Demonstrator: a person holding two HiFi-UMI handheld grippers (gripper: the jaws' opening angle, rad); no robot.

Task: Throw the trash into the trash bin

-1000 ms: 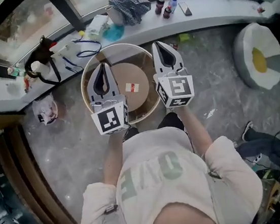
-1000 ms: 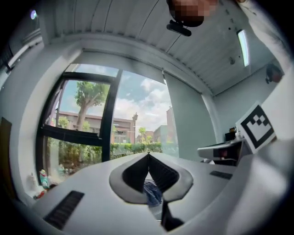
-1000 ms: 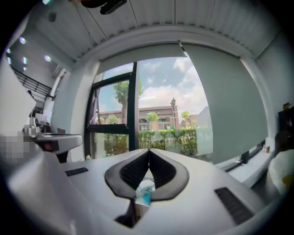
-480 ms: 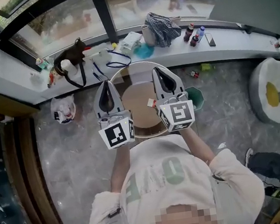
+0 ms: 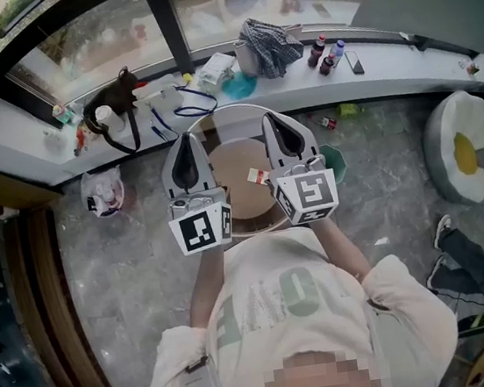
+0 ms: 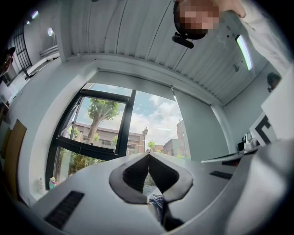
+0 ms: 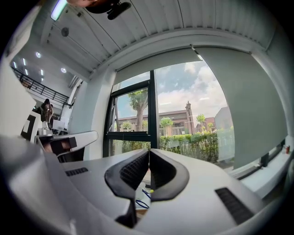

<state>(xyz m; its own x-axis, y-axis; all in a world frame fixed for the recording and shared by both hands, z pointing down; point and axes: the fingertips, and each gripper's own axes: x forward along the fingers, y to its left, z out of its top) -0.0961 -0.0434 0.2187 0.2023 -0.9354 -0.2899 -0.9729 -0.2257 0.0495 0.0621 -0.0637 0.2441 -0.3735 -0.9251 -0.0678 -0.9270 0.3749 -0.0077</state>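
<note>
while the left claw (image 5: 184,139) and right claw (image 5: 271,120) sit clenched empty, the wrapper (image 5: 258,176) lies between them.

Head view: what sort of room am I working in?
Probably a lounge or office corner by a big window: cluttered window ledge, round table, fried-egg cushion on a stone floor.

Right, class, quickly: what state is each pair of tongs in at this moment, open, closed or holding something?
Left tongs: closed, holding nothing.
Right tongs: closed, holding nothing.
</note>
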